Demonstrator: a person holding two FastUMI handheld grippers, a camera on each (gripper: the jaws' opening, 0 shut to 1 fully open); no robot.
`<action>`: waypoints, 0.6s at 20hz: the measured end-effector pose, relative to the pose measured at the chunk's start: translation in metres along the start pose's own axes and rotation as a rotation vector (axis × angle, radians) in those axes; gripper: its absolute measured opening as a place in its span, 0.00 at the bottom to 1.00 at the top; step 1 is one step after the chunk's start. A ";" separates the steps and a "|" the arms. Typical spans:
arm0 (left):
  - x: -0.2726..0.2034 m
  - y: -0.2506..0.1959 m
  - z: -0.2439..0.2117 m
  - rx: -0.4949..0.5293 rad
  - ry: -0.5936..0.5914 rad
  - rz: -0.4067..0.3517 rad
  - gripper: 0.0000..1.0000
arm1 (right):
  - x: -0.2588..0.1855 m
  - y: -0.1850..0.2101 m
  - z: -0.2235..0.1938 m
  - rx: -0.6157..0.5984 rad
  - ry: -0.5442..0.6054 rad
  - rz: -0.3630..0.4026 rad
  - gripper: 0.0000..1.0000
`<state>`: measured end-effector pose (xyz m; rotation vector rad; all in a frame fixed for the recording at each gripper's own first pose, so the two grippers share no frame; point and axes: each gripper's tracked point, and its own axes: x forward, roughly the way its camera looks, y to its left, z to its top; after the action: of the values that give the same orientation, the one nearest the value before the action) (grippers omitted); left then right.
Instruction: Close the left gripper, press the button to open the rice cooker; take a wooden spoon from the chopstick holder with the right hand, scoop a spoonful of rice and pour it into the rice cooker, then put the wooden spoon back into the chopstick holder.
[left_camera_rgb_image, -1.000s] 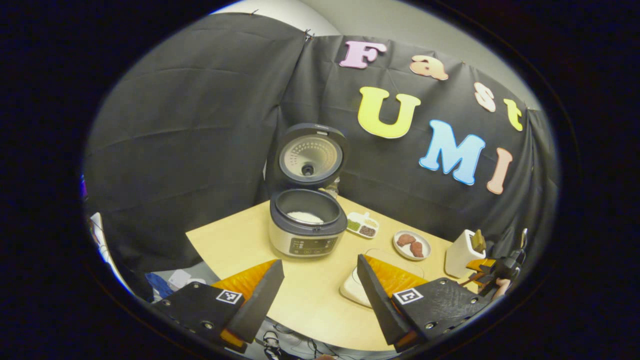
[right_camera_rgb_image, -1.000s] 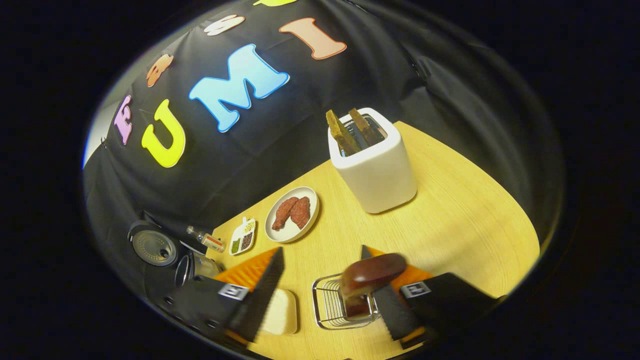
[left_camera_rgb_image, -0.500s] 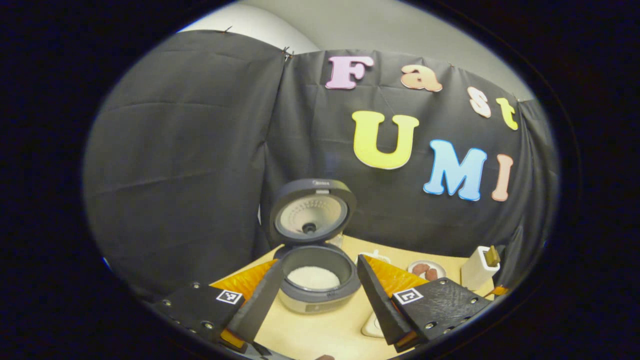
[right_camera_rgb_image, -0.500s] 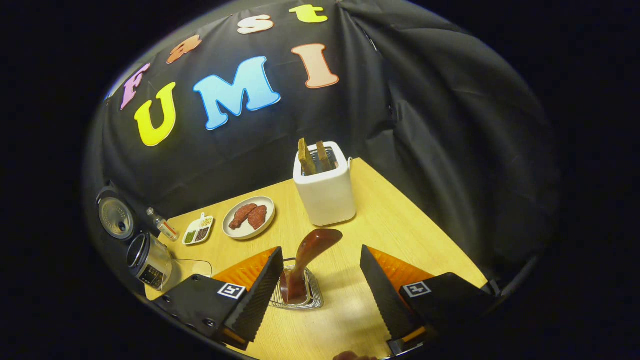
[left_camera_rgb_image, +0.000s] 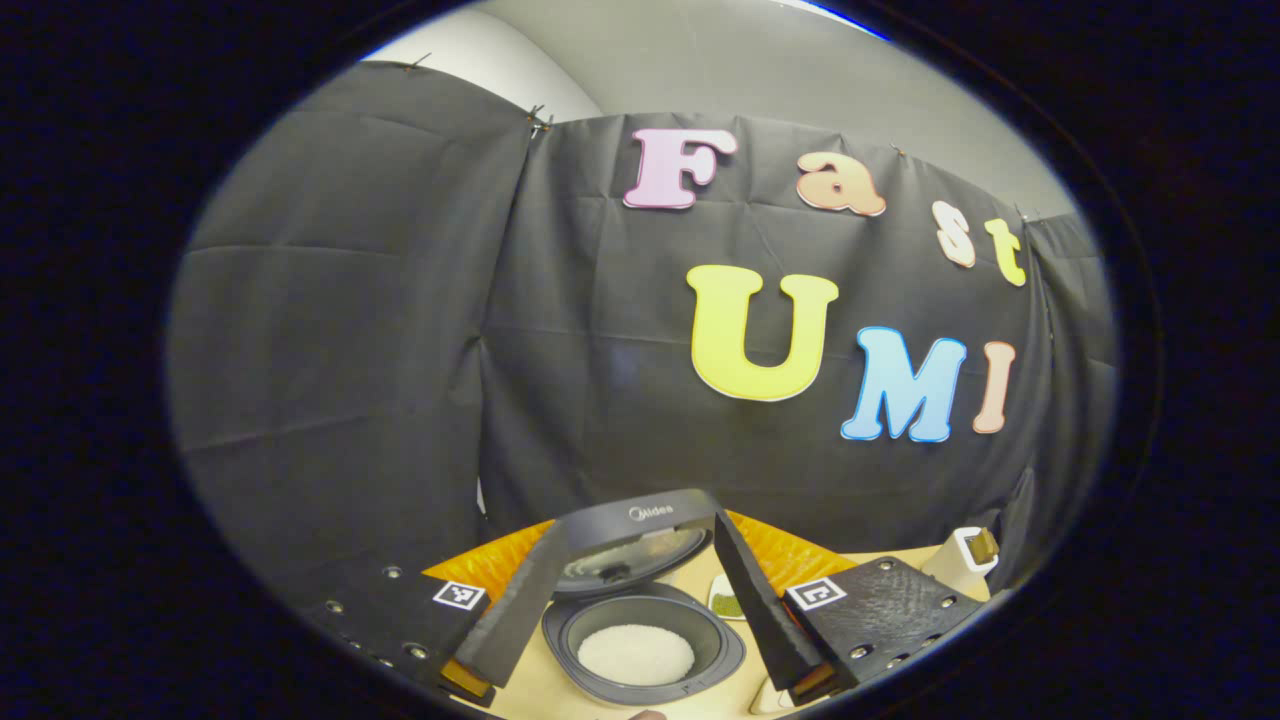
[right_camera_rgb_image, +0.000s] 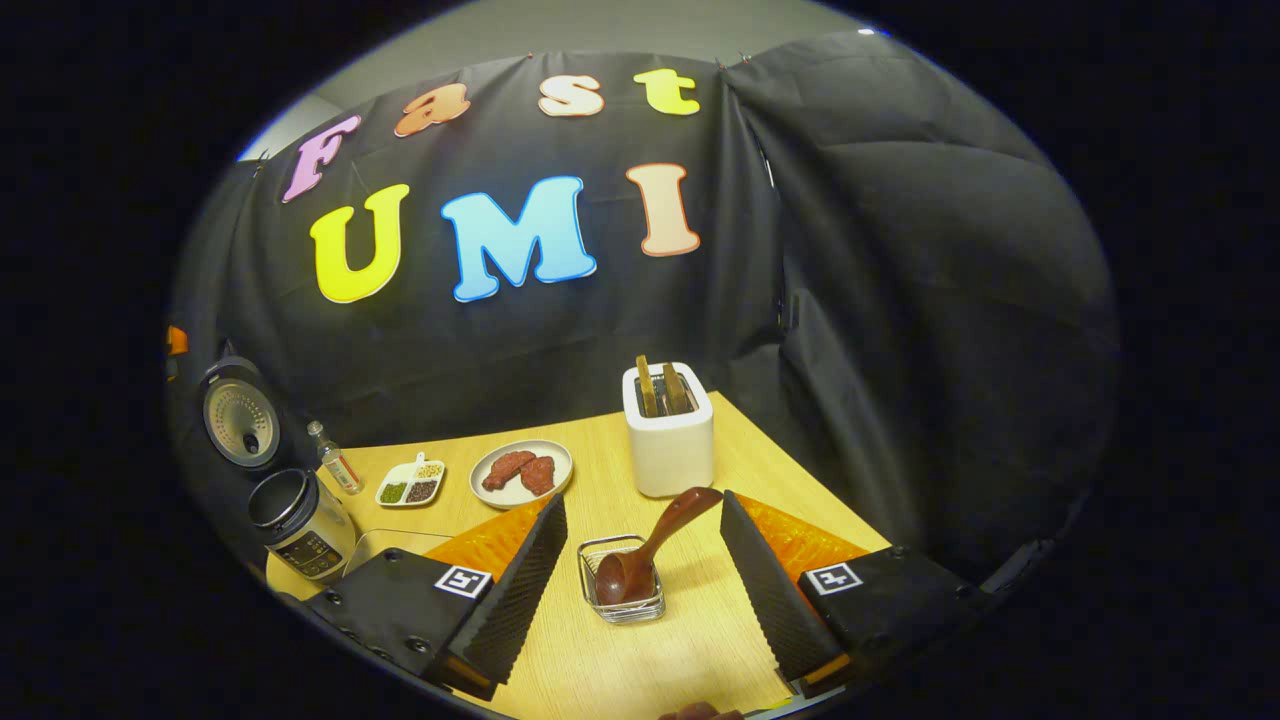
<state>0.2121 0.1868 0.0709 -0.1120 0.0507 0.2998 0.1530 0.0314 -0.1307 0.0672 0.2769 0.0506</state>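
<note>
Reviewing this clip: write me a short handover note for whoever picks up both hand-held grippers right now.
Left hand-held gripper: open, holding nothing, above the open grey rice cooker, which has white rice inside.
Right hand-held gripper: open, holding nothing, apart from the dark brown wooden spoon.
The spoon stands bowl down, leaning, in the small wire chopstick holder on the light wooden table.
Done: lid open, rice in the cooker, spoon in the holder.
Left: nothing apparent; set both grippers down.
</note>
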 end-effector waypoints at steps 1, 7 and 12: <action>0.017 0.002 0.004 -0.005 0.008 -0.011 0.93 | -0.006 0.004 0.006 -0.003 -0.021 -0.009 0.98; 0.111 0.019 -0.007 -0.086 0.114 -0.064 0.93 | -0.043 0.013 0.025 -0.026 -0.086 -0.063 0.98; 0.153 0.036 -0.054 -0.234 0.269 -0.049 0.94 | -0.051 0.012 0.030 -0.047 -0.109 -0.077 0.98</action>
<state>0.3453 0.2591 0.0032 -0.3854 0.2799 0.2398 0.1118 0.0386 -0.0868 0.0125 0.1692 -0.0235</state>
